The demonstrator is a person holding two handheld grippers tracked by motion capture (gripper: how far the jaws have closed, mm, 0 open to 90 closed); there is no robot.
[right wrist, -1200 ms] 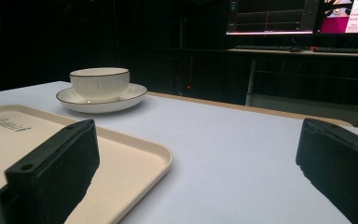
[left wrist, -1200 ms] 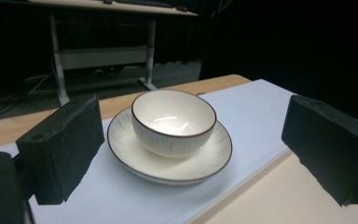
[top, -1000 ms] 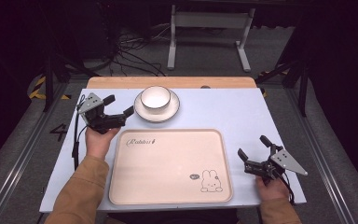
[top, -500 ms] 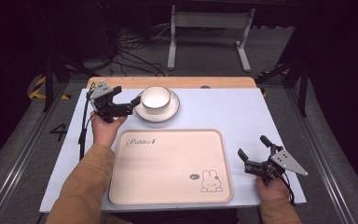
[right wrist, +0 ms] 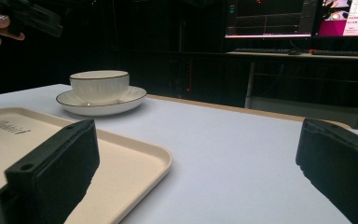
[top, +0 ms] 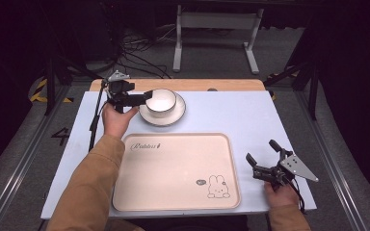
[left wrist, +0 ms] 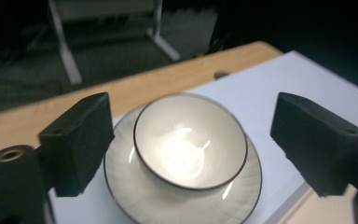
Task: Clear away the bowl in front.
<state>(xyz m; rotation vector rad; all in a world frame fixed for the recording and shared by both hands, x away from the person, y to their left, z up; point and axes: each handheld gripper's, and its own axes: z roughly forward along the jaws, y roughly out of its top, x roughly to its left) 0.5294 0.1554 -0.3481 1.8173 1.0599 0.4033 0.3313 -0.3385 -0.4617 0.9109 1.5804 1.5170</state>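
Bowl (top: 161, 99) on saucer (top: 175, 112), upper centre of counter (top: 231, 115): glazed, slippery, breakable, best pinched across rim. Left gripper (top: 144, 95) jaws wide, flanking bowl, holding nothing. Right gripper (top: 261, 158) lower right, jaws wide, empty.

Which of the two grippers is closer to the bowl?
The left gripper, open beside the bowl on its saucer. The right gripper rests far off, past the tray's right edge.
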